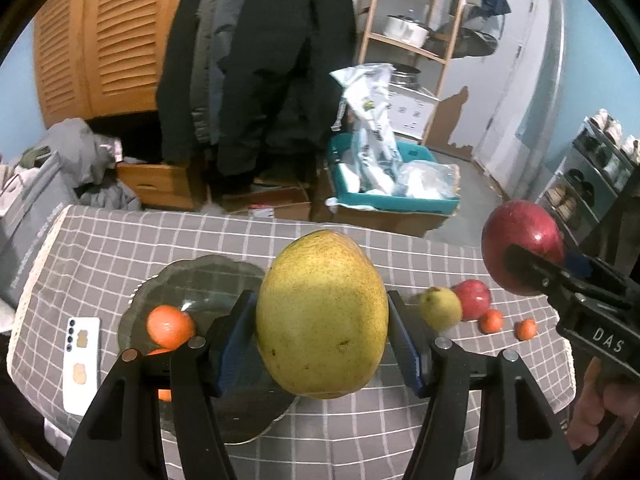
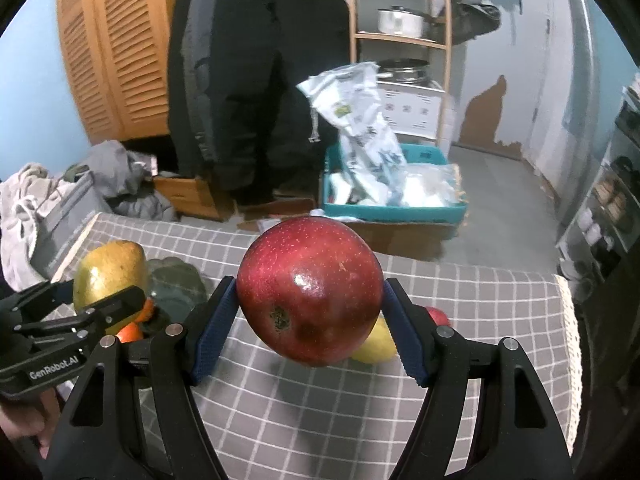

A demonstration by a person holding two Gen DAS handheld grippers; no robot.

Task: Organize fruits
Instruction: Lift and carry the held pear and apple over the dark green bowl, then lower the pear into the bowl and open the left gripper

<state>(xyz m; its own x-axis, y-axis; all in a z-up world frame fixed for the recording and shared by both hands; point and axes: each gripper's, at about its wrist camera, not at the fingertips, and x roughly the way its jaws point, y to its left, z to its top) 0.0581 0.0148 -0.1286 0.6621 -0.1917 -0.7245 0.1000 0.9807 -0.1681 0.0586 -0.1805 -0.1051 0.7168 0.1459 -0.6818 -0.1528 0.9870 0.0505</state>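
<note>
The worktop (image 1: 360, 420) wears a grey checked cloth, with hung coats, a louvred cupboard and open shelving behind it. I take the glass plate (image 1: 208, 276) as my landmark. Left of the plate lies a white phone (image 1: 82, 364). On the plate sit oranges (image 1: 170, 326), at least two, though the lower one is mostly hidden behind my tool. Over the plate's right edge, my left tool (image 1: 322, 336) is spread wide and clamped on the big yellow-green mango (image 1: 322, 314), held clear of the cloth. It is heavy and smooth, gripped only at its flanks, so I judge it could pivot or slip, land on the oranges and knock them off.

Right of the plate a small pear (image 1: 440, 308), a red apple (image 1: 472, 300) and two little oranges (image 1: 508, 324) lie loose on the cloth. Furthest right, my right tool (image 2: 310, 320) is closed on the large red apple (image 2: 310, 292), raised in the air. If both tools head for the plate together, they may collide, and round fruit set on the rim would roll.
</note>
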